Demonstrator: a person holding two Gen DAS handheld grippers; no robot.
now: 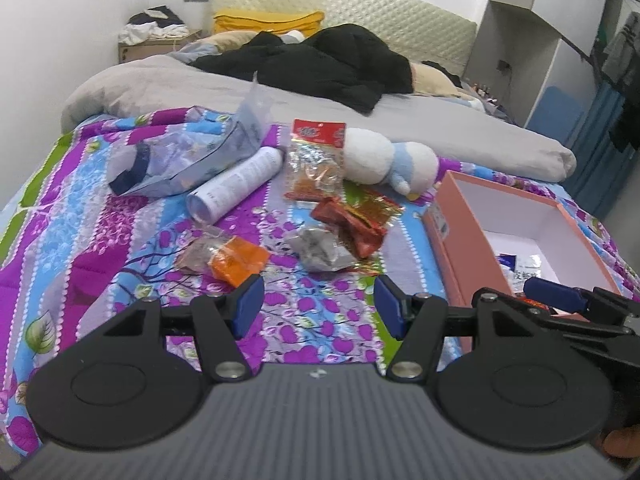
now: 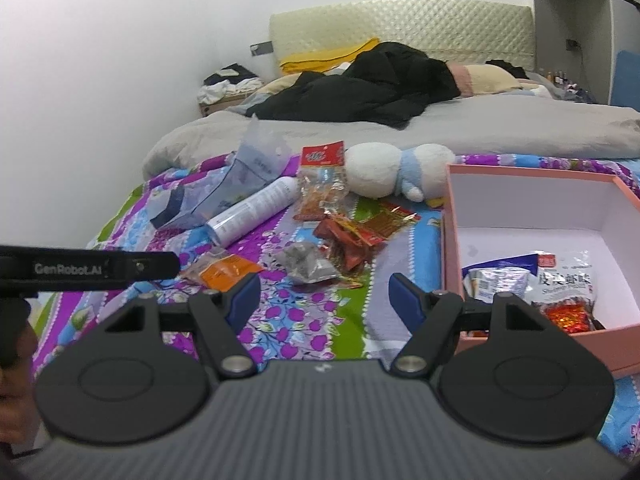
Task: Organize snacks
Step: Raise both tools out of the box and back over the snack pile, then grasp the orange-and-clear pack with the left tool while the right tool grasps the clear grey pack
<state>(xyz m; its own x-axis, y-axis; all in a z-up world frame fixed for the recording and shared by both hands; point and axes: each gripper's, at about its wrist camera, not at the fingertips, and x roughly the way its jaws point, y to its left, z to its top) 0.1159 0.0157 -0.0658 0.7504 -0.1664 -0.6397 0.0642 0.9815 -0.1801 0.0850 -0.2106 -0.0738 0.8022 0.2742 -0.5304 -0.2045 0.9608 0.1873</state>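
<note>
Several snack packets lie on the purple flowered bedspread: an orange packet (image 1: 236, 262) (image 2: 224, 270), a grey foil packet (image 1: 320, 250) (image 2: 306, 266), a red wrapper (image 1: 352, 226) (image 2: 348, 244) and a clear bag with a red header (image 1: 316, 160) (image 2: 322, 180). A pink box (image 1: 460, 240) (image 2: 450, 240) at the right holds a shrimp-snack bag (image 2: 564, 280) and a blue-white packet (image 2: 496, 278). My left gripper (image 1: 318, 306) is open and empty, just short of the orange and grey packets. My right gripper (image 2: 324, 300) is open and empty beside the box.
A white plush toy (image 1: 384, 158) (image 2: 384, 170), a white spray can (image 1: 236, 184) (image 2: 256, 210) and a clear plastic pouch (image 1: 188, 156) (image 2: 232, 184) lie behind the snacks. A grey duvet with black clothes (image 1: 332, 64) covers the far bed. A wall is at the left.
</note>
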